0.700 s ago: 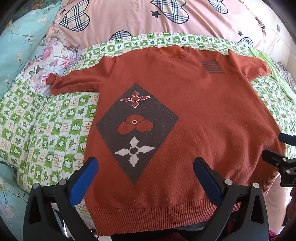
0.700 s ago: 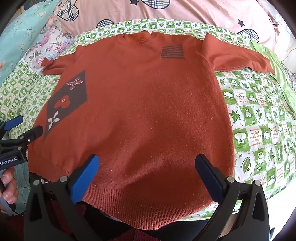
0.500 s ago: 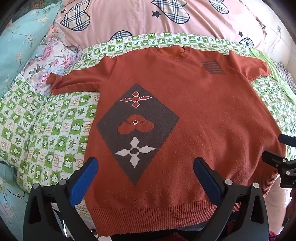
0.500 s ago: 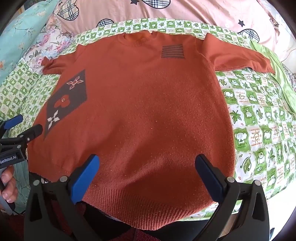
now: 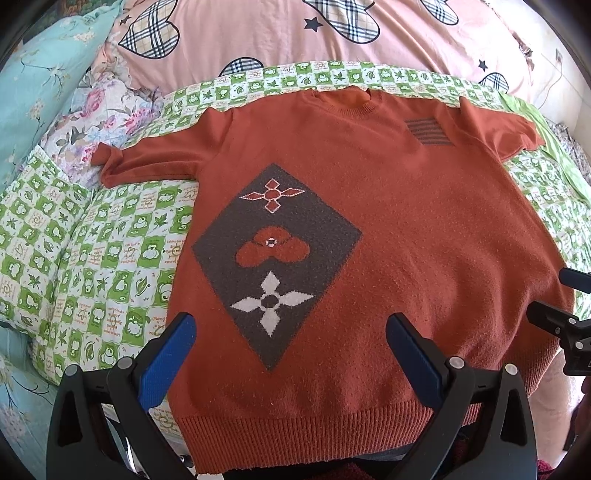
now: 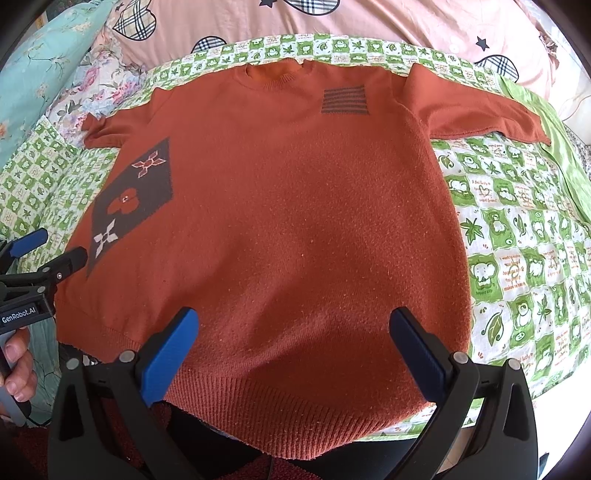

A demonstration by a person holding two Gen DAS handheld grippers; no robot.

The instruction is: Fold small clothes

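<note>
A rust-orange knit sweater (image 5: pixel 424 229) lies flat, front up, on the bed, collar far, ribbed hem near me; it also shows in the right wrist view (image 6: pixel 295 221). It has a dark diamond motif (image 5: pixel 275 258) on its left side and a striped patch (image 6: pixel 345 99) on the chest. My left gripper (image 5: pixel 290 332) is open and empty above the hem's left part. My right gripper (image 6: pixel 293 328) is open and empty above the hem's right part. Each gripper shows at the edge of the other's view.
A green-and-white checked sheet (image 6: pixel 517 240) covers the bed under the sweater. A pink quilt with plaid hearts (image 5: pixel 295 33) lies behind it. Teal and floral pillows (image 5: pixel 44 81) are at the far left. The bed edge is just below the hem.
Both grippers stay open above the hem. The views have barely shifted; the sweater has not moved.
</note>
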